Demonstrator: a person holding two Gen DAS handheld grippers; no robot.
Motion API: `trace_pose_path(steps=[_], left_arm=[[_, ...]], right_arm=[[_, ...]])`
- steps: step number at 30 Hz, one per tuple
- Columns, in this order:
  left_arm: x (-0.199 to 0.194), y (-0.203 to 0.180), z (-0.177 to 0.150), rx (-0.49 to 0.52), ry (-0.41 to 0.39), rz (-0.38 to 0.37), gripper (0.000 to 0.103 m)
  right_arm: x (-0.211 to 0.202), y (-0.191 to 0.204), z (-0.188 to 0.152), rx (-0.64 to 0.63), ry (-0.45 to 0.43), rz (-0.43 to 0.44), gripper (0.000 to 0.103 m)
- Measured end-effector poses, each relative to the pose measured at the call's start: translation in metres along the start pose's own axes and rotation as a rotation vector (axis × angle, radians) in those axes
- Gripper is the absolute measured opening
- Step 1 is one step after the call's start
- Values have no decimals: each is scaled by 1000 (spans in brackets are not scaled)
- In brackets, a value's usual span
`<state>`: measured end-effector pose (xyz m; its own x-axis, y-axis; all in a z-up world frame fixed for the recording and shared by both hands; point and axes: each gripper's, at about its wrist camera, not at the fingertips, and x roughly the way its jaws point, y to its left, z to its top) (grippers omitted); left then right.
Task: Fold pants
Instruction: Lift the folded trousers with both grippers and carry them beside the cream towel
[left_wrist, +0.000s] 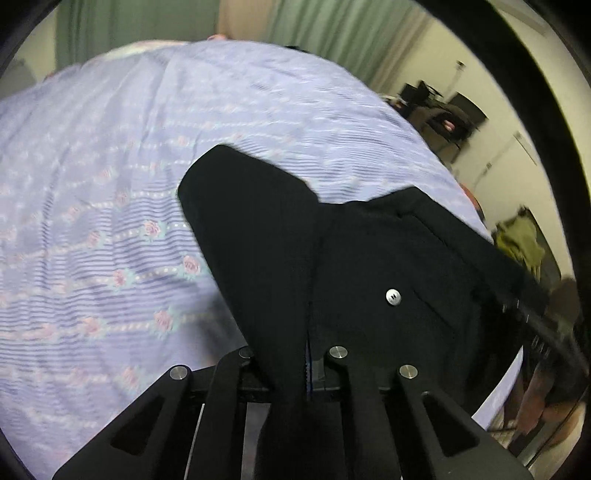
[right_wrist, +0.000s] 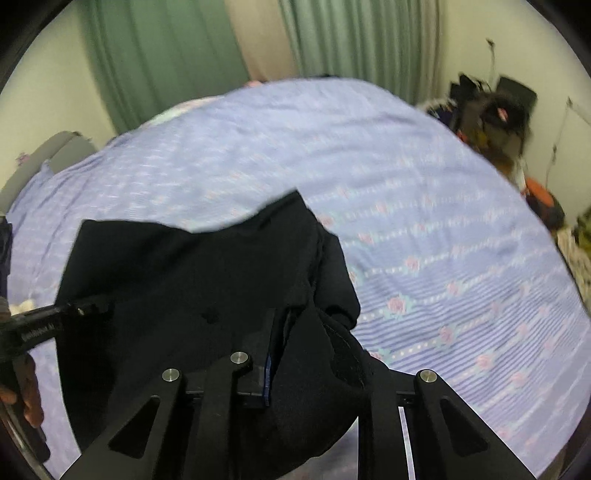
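Note:
Black pants (left_wrist: 258, 236) hang lifted above the bed, stretched between my two grippers. A silver button (left_wrist: 392, 297) shows near the waistband. My left gripper (left_wrist: 308, 354) is shut on one waist edge, with cloth pinched between its fingers. The right gripper (left_wrist: 513, 306) reaches in from the right of that view, with a hand behind it. In the right wrist view my right gripper (right_wrist: 291, 332) is shut on a bunched fold of the pants (right_wrist: 184, 280), and cloth covers its right finger. The left gripper (right_wrist: 88, 308) grips the far edge at the left.
A bed with a lilac, rose-patterned sheet (left_wrist: 110, 184) (right_wrist: 424, 229) fills both views beneath the pants. Green curtains (right_wrist: 159, 55) hang behind it. Dark bags and clutter (right_wrist: 495, 114) stand at the right wall, and olive clothing (left_wrist: 521, 243) lies by the bed's right side.

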<state>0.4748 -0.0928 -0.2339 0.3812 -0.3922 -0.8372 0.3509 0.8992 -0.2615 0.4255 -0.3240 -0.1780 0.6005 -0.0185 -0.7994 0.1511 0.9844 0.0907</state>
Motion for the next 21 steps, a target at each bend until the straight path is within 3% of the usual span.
trace_pose_path(steps=[14, 21], left_arm=[[-216, -11, -92, 40, -141, -9, 10], [-296, 0, -132, -14, -238, 40, 9]], right_arm=[[-211, 67, -38, -162, -114, 93, 20], [-279, 110, -57, -207, -202, 146, 20]])
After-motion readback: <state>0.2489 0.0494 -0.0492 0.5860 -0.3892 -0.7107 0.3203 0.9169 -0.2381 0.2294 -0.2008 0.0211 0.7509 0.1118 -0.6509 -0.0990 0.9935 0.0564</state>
